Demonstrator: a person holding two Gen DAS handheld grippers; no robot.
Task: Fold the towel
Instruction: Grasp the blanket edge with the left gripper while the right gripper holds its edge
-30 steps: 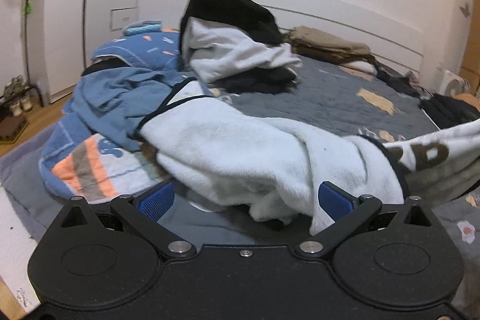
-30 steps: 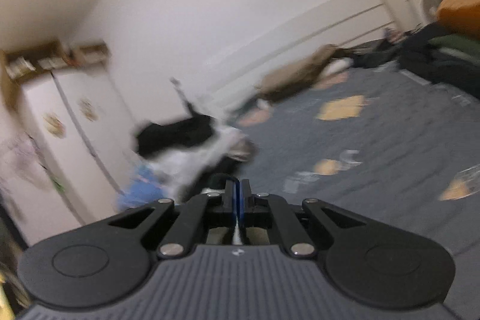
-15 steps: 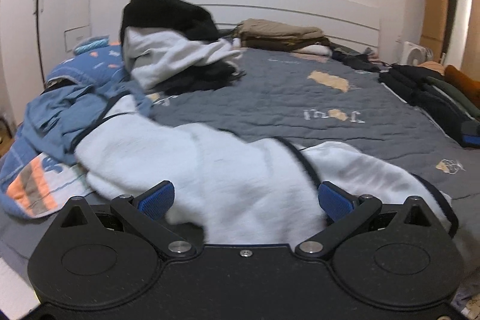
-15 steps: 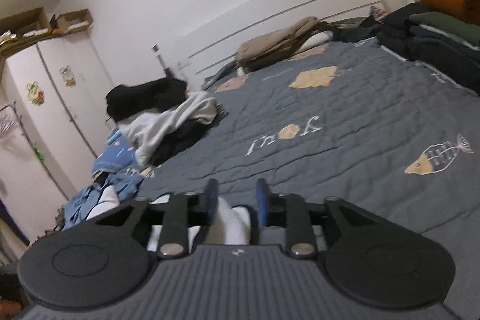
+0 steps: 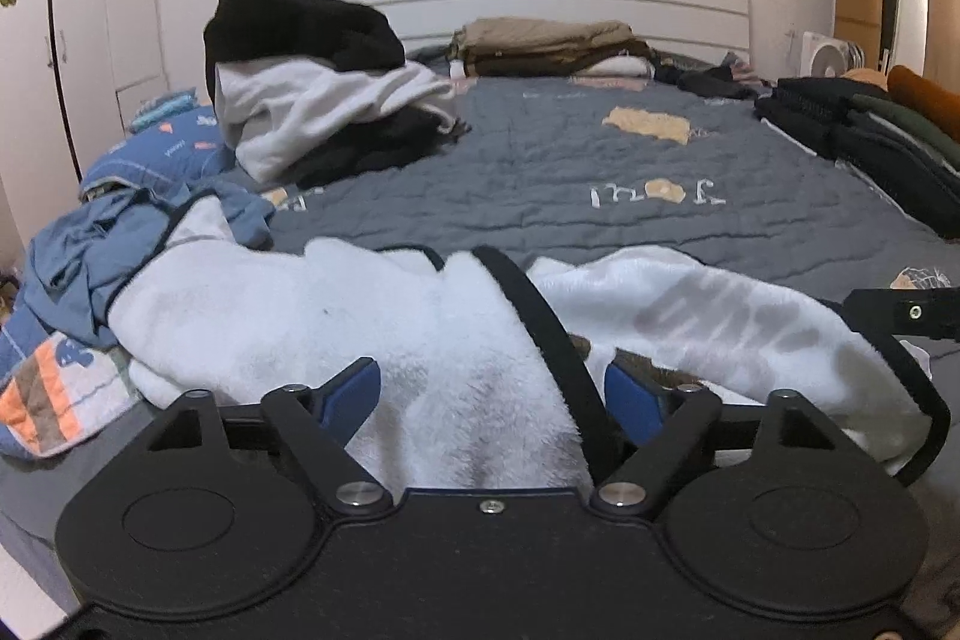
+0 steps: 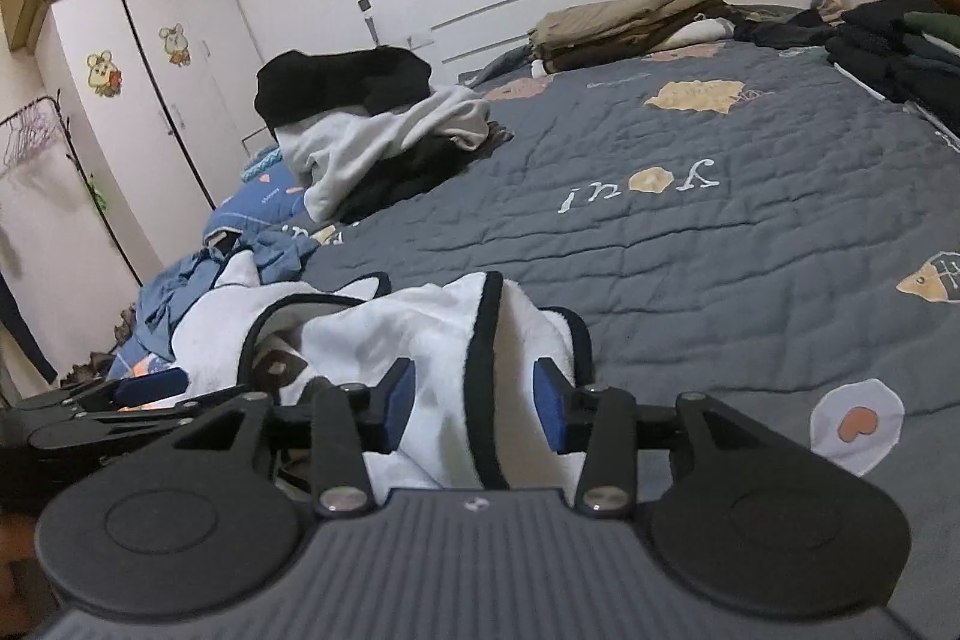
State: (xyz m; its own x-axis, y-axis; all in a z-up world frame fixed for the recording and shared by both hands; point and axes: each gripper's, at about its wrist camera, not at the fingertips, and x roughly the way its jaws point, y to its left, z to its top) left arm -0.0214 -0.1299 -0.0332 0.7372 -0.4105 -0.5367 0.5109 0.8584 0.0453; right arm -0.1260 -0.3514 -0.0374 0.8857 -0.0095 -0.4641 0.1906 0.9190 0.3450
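A white fluffy towel [image 5: 420,316] with black trim lies bunched on the grey quilt [image 5: 600,172] at the bed's near edge. My left gripper [image 5: 492,397] reaches over it. Its jaws are closing, with a thick fold and the trim between the blue pads, which do not clearly press on it. My right gripper [image 6: 474,400] sits just to the right, low over the same towel [image 6: 432,334]. Its jaws are opening and a trimmed fold lies loose between them. A left gripper pad [image 6: 150,381] shows at the left of the right wrist view.
Blue clothes [image 5: 120,232] lie against the towel's left end. Behind them is a black and pale grey heap [image 5: 312,88]. A folded tan stack [image 5: 540,46] sits by the headboard, and dark folded stacks [image 5: 870,130] line the bed's right side. A wardrobe [image 6: 150,100] stands at the left.
My right gripper, shut on the towel's edge and raised before, has come down to the bed and opened. My left gripper moved right along the towel and its jaws have narrowed.
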